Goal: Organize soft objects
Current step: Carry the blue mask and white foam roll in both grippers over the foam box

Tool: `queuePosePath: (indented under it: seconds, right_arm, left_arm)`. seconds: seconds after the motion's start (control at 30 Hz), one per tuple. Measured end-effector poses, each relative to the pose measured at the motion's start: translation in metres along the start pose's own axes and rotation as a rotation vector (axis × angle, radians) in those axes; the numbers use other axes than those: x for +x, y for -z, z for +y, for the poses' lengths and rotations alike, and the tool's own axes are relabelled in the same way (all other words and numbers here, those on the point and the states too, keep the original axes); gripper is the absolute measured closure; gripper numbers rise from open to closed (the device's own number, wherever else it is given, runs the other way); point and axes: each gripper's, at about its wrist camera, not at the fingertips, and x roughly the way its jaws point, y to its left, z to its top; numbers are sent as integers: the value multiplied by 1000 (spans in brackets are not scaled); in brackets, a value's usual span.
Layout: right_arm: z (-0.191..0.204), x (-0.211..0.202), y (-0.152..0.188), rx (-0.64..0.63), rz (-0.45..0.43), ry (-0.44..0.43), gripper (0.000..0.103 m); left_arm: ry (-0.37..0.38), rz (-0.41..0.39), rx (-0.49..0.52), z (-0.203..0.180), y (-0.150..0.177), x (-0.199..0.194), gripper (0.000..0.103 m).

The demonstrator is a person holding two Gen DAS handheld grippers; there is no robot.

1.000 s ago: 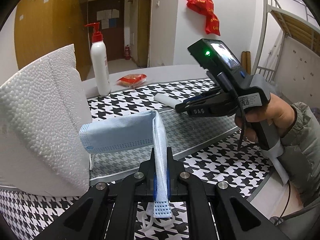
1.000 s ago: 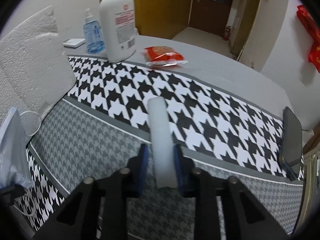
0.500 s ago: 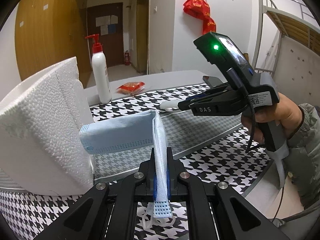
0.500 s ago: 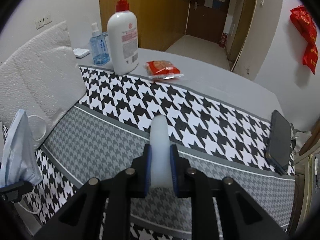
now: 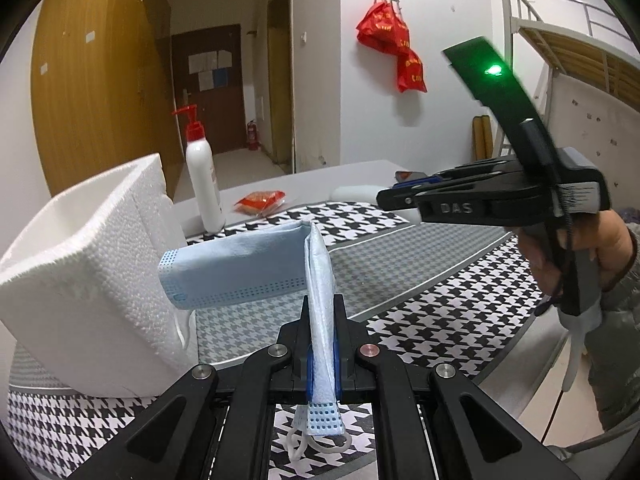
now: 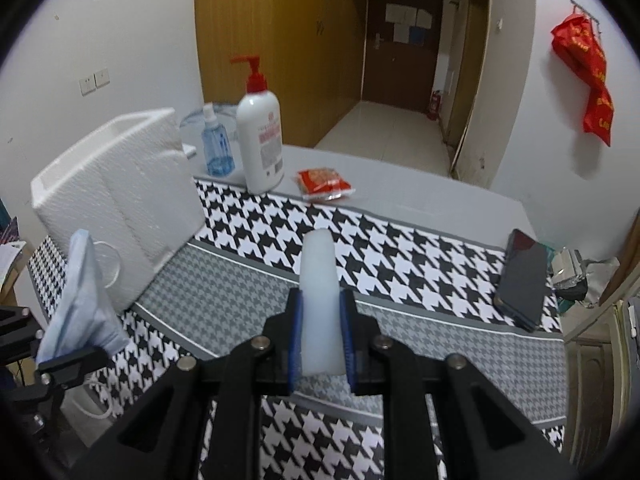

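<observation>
My left gripper (image 5: 321, 332) is shut on a light blue face mask (image 5: 248, 272), held in the air above the houndstooth cloth; the mask's free end bends left toward the white foam box (image 5: 80, 272). The mask also shows in the right wrist view (image 6: 80, 292). My right gripper (image 6: 320, 336) is shut on a white foam stick (image 6: 318, 296) and holds it well above the table. It shows in the left wrist view (image 5: 394, 196) at the right, with the stick's end (image 5: 352, 193) poking out.
The foam box (image 6: 120, 204) stands open-topped at the left. A white pump bottle (image 6: 260, 140), a blue spray bottle (image 6: 216, 148) and a red packet (image 6: 324, 182) sit at the table's far edge. A dark phone (image 6: 524, 276) lies at the right.
My right gripper has shut on the foam stick and lifted it off the table. My left gripper has risen with the mask, so the box's open top now shows.
</observation>
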Motion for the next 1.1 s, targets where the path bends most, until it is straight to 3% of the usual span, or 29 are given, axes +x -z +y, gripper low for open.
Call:
queuePosePath:
  seconds: [0.43,1.1]
  right_arm:
    - [8,-66,13,62,-159,7,82]
    - [55,-139,35,100,-383,34,82]
  left_arm:
    - [3,-78,36,-7,-6,-34,96]
    - [3,-228,52,13,-7,-98,96]
